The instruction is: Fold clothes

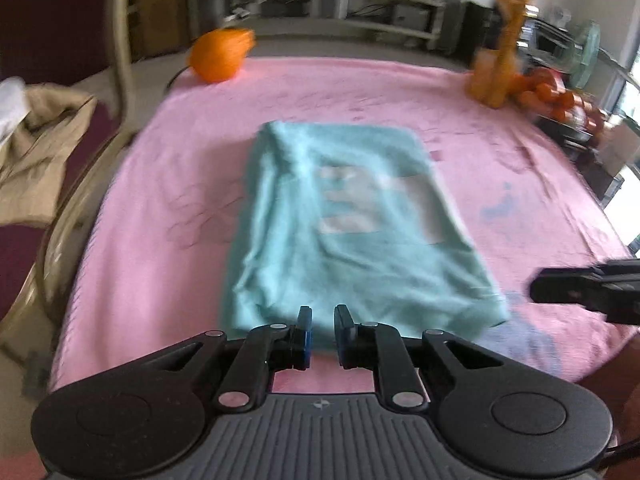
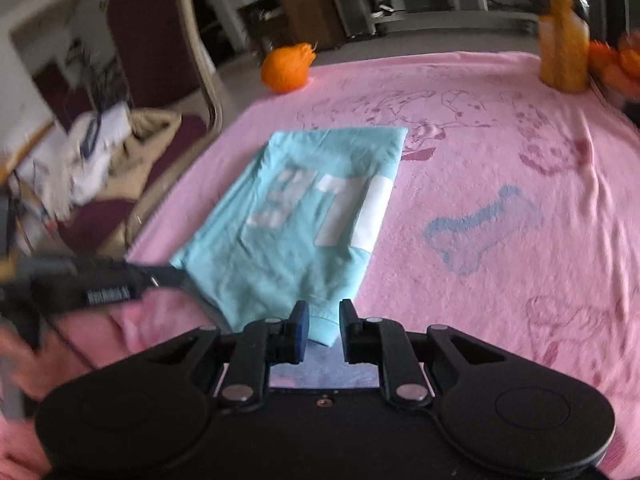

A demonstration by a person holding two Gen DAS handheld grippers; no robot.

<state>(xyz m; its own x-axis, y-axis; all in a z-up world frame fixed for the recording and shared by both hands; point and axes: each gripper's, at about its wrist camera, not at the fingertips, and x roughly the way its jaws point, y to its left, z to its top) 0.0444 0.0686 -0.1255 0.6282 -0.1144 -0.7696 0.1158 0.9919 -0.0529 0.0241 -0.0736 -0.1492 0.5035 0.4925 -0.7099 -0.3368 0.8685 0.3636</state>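
A teal T-shirt (image 1: 352, 248) (image 2: 304, 240) with white print lies folded into a long rectangle on the pink blanket (image 1: 160, 220) (image 2: 500, 160). My left gripper (image 1: 323, 320) hovers at the shirt's near hem, jaws a narrow gap apart with nothing pinched between them. My right gripper (image 2: 323, 316) sits over the shirt's near right corner, also slightly apart, and the hem shows through the gap without being pressed. Each gripper appears in the other's view: the right gripper (image 1: 560, 290) beside the shirt's right corner, the left gripper (image 2: 160, 274) at its left corner.
An orange ball-like object (image 1: 220, 54) (image 2: 286, 66) rests at the blanket's far left edge. A yellow giraffe toy (image 1: 500, 72) (image 2: 564, 52) and oranges (image 1: 548, 96) stand at the far right. A chair with heaped clothes (image 1: 36, 152) (image 2: 120, 152) is on the left.
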